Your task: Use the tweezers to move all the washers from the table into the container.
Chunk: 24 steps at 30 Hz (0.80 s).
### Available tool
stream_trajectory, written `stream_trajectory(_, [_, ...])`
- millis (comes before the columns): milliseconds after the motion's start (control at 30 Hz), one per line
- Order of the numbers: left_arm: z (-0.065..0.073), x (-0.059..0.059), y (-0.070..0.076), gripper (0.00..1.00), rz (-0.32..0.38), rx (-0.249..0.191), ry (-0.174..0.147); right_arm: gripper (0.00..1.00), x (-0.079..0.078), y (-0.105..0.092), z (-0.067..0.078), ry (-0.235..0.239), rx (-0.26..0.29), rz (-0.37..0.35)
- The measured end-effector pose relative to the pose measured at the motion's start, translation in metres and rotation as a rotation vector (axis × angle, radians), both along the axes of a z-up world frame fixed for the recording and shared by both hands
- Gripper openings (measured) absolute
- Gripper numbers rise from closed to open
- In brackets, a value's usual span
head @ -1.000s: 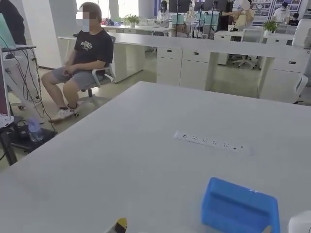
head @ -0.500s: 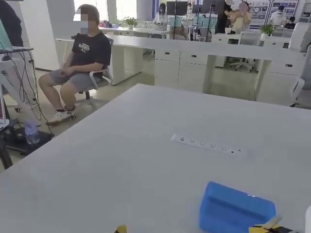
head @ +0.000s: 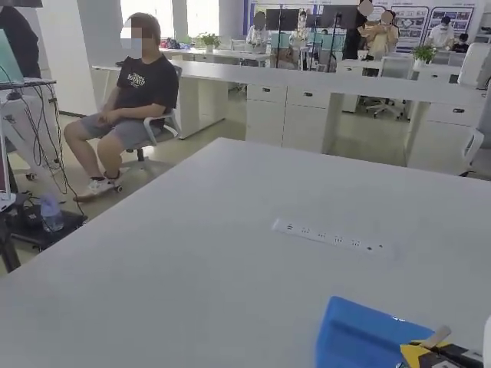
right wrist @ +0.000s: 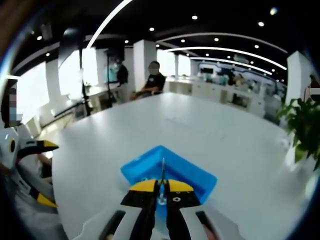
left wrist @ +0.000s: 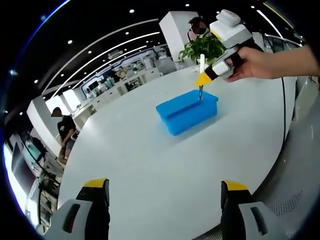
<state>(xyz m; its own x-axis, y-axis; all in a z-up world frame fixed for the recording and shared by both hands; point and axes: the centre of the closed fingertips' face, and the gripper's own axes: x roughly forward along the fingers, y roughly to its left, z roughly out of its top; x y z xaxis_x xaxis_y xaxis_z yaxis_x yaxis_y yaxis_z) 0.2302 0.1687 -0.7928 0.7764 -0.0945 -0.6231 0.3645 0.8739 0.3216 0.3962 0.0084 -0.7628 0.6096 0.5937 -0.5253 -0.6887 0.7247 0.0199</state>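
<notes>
Container [head: 367,339], blue, sits on the table [head: 192,268] at the head view's lower right. Left gripper view: my left gripper [left wrist: 165,194] hangs above the table, jaws spread. Right gripper view: my right gripper [right wrist: 161,187] pinches the tweezers [right wrist: 162,169], tips over the container.

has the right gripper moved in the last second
Yes. The right gripper, holding the tweezers, has come in further over the near right corner of the blue container, which keeps its place by the power strip.

I see the blue container [head: 362,337] cut by the bottom edge; whether the tweezers [right wrist: 162,172] hold anything is too small to tell.
</notes>
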Motion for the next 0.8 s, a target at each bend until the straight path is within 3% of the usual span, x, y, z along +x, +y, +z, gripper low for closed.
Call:
stream_trajectory(200, [-0.003, 0.000, 0.001, 0.94, 0.004, 0.003, 0.013, 0.03, 0.012, -0.007, -0.017, 0.012, -0.030, -0.038])
stream_trajectory(533, [-0.005, 0.000, 0.001, 0.94, 0.002, 0.004, 0.023, 0.03, 0.009, -0.010, -0.050, 0.063, -0.093, -0.039])
stream_trajectory(700, [-0.006, 0.000, 0.001, 0.94, 0.002, 0.008, 0.025, 0.03, 0.010, -0.009, -0.058, 0.080, -0.108, -0.034])
stream_trajectory(800, [-0.008, -0.001, 0.002, 0.94, 0.003, 0.013, 0.038, 0.03, 0.010, -0.011, -0.055, 0.087, -0.094, -0.044])
